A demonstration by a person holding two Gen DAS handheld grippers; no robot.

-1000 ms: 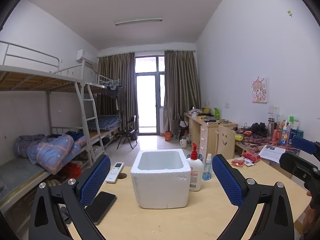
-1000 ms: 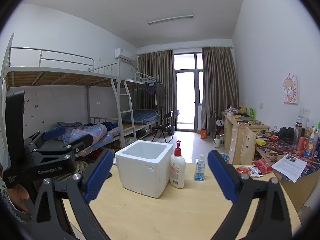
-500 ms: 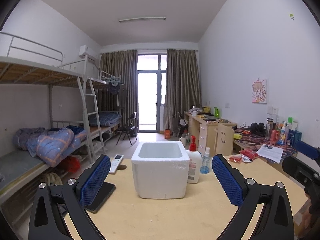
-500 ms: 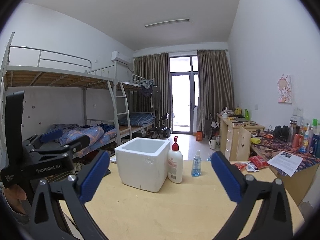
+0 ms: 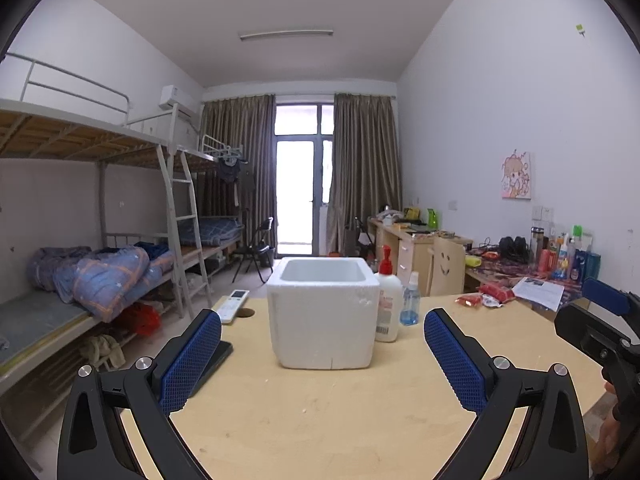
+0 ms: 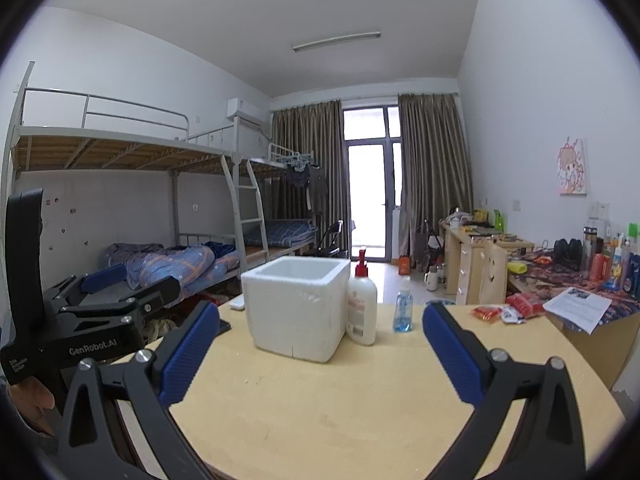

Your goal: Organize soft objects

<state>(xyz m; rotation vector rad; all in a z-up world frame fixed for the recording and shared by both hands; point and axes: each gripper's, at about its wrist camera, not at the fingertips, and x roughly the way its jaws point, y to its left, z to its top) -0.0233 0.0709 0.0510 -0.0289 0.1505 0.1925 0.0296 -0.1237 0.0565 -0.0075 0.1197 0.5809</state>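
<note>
A white foam box (image 5: 323, 312) stands open-topped on the wooden table (image 5: 360, 420), straight ahead of my left gripper (image 5: 322, 356), which is open and empty. In the right wrist view the box (image 6: 295, 306) is ahead and a little left of my right gripper (image 6: 320, 352), also open and empty. Red soft packets (image 5: 486, 295) lie at the table's far right, also in the right wrist view (image 6: 506, 310). The box's inside is hidden. Each gripper shows at the edge of the other's view.
A white pump bottle (image 5: 387, 300) and a small blue bottle (image 5: 410, 304) stand right of the box. A remote (image 5: 234, 300) and a dark phone (image 5: 208, 364) lie left. Bunk beds (image 5: 100, 272) at left, cluttered desks (image 5: 540, 272) at right.
Both grippers have tilted up and drawn back a little, so the box and bottles sit slightly lower and farther. Both stay open and empty.
</note>
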